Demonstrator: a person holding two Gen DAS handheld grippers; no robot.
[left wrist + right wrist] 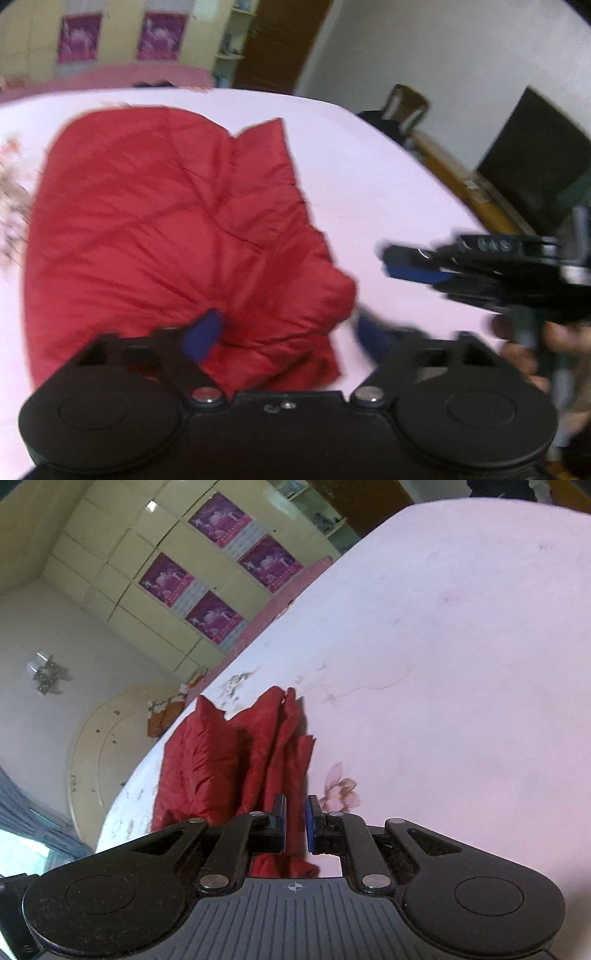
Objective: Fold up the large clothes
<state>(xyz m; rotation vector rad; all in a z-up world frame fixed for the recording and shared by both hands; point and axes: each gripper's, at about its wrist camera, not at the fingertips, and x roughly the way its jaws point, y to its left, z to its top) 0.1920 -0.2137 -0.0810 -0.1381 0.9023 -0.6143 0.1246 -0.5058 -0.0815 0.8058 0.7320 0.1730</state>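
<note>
A red padded jacket (166,229) lies bunched on the pale pink bed sheet (369,177). My left gripper (291,336) is open, its blue-padded fingers spread over the jacket's near right corner, just above it. My right gripper (391,264) shows in the left wrist view at the right, off the jacket above the sheet, fingers close together. In the right wrist view the right gripper (295,818) has its fingers nearly together with red jacket fabric (229,760) seen in the narrow gap; whether it grips the cloth is unclear.
The bed has a pink headboard (110,79) at the far side. A wooden chair (406,105) and a dark panel (535,158) stand past the bed's right edge. A cream wardrobe with purple posters (207,576) is behind.
</note>
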